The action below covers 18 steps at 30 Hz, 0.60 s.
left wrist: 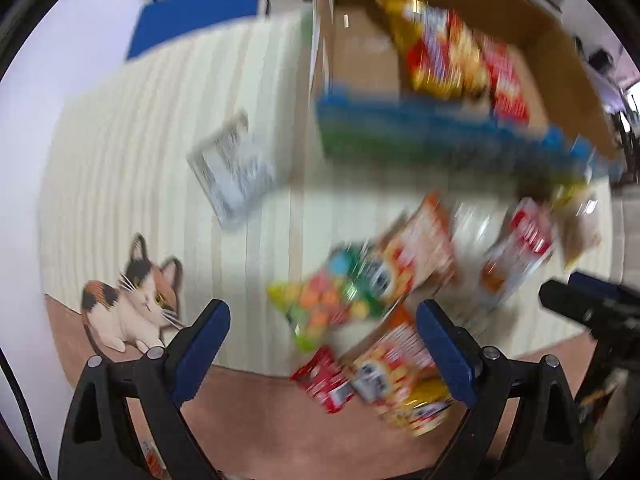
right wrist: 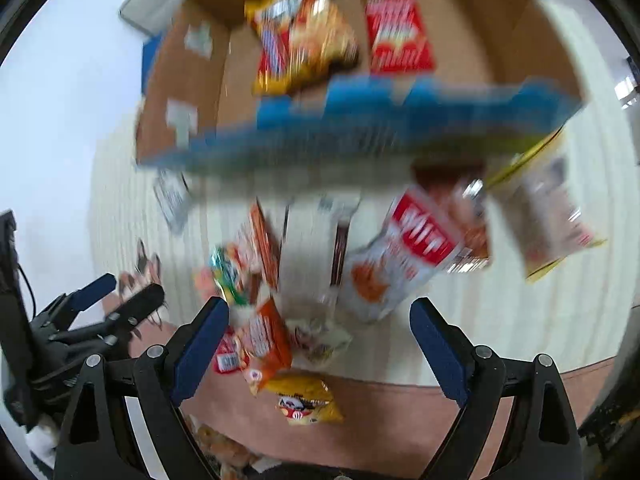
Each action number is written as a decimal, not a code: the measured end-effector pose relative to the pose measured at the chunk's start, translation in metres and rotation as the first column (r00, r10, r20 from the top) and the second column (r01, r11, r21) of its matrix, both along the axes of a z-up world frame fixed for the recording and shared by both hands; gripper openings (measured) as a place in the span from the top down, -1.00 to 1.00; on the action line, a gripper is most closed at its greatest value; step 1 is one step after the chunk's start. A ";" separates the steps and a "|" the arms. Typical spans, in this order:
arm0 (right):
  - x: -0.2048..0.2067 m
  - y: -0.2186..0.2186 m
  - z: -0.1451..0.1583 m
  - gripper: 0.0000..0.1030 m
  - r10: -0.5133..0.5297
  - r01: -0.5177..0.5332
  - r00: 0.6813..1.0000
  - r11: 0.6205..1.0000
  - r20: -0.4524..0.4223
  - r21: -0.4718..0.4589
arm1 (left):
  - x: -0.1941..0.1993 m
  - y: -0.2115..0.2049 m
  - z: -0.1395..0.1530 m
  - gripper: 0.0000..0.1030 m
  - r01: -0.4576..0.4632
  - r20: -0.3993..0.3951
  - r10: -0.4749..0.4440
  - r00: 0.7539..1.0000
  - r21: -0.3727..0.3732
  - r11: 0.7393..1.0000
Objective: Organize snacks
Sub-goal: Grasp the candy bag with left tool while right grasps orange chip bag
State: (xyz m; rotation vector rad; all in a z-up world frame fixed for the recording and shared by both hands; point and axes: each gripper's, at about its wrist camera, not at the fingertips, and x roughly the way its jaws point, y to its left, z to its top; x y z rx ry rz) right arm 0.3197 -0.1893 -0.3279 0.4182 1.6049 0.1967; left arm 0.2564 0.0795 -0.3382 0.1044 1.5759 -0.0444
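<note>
Both views are motion-blurred. A cardboard box (left wrist: 360, 60) with a blue front (right wrist: 360, 120) stands on a cream striped mat; inside lie a yellow-red snack bag (right wrist: 300, 36) and a red packet (right wrist: 400, 28). Several loose snack packs lie in a pile in front of it: a colourful candy bag (left wrist: 328, 304), orange-red packs (left wrist: 420, 240), a white-red bag (right wrist: 400, 264) and a yellow bag (right wrist: 308, 400). My left gripper (left wrist: 324, 344) is open and empty above the pile. My right gripper (right wrist: 320, 340) is open and empty above the pile too.
A silver-grey packet (left wrist: 232, 168) lies alone on the mat left of the box. A cat picture (left wrist: 132, 300) is on the mat's brown edge. A blue object (left wrist: 196, 20) lies beyond the mat. The right gripper shows in the left wrist view (left wrist: 592, 308).
</note>
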 end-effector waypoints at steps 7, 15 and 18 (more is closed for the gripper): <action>-0.043 0.036 -0.051 -0.83 0.007 0.003 0.986 0.998 -0.165 0.056 | -0.029 0.033 -0.041 -0.85 -0.004 -0.074 0.007 0.997 0.042 0.999; -0.083 0.066 -0.109 -0.82 -0.180 0.269 0.912 0.941 -0.369 0.205 | -0.056 0.073 -0.061 -0.85 -0.157 -0.120 0.156 0.980 0.001 0.988; -0.082 0.073 -0.119 -0.61 -0.207 0.296 0.905 0.934 -0.371 0.199 | -0.066 0.085 -0.066 -0.85 -0.180 -0.131 0.179 0.975 0.005 0.984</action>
